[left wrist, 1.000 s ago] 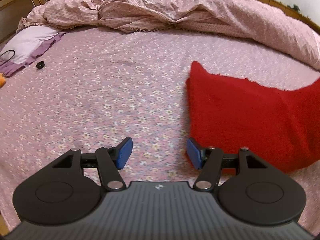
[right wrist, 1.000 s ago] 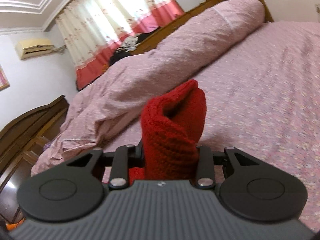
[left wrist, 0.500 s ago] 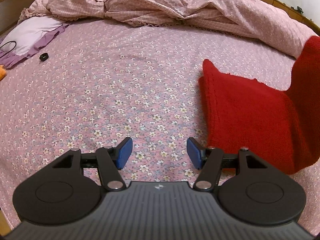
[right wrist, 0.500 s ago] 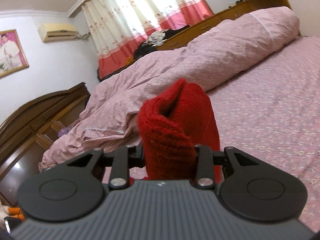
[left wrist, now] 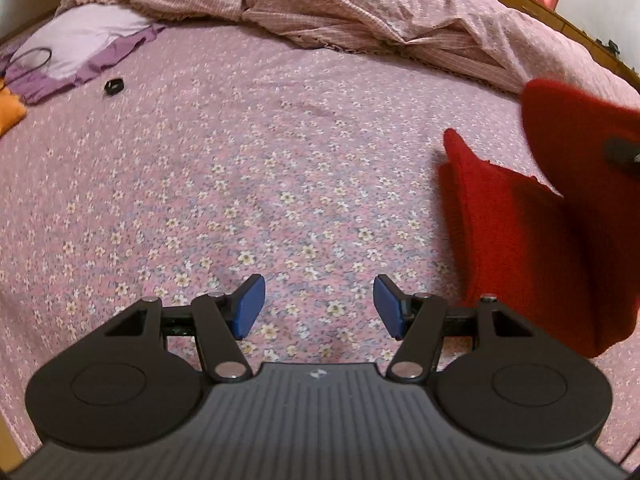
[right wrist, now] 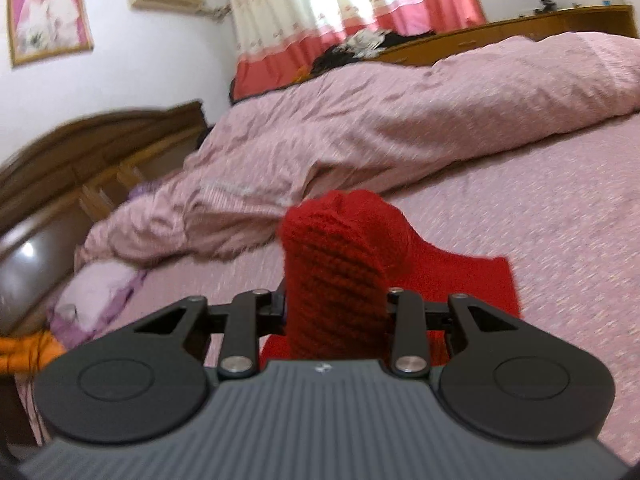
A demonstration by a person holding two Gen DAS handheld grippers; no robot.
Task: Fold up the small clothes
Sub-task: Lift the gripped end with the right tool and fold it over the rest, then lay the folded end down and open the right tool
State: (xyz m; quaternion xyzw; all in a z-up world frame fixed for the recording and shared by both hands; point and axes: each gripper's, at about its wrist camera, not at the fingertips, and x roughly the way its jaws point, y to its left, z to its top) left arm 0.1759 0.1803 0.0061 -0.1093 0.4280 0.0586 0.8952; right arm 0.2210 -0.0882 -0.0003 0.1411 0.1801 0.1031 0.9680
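Observation:
A red knitted garment (left wrist: pixel 520 240) lies on the flowered pink bedsheet (left wrist: pixel 260 160), at the right of the left wrist view. One end of it is lifted and curls over the rest. My right gripper (right wrist: pixel 335 308) is shut on that lifted end of the red garment (right wrist: pixel 334 272), which bulges up between the fingers and hides the pads. The flat part lies behind it (right wrist: pixel 480 284). My left gripper (left wrist: pixel 319 306) is open and empty, low over the sheet, left of the garment.
A rumpled pink duvet (left wrist: pixel 360 4) lies along the far side of the bed. A white and purple cloth (left wrist: pixel 80 44), a small black ring (left wrist: pixel 114 87) and something orange (left wrist: pixel 10 114) lie at the far left. A wooden headboard (right wrist: pixel 80 168) stands beyond.
My right gripper has carried the lifted end of the red garment over towards its flat part. My left gripper has drawn away to the left, still open.

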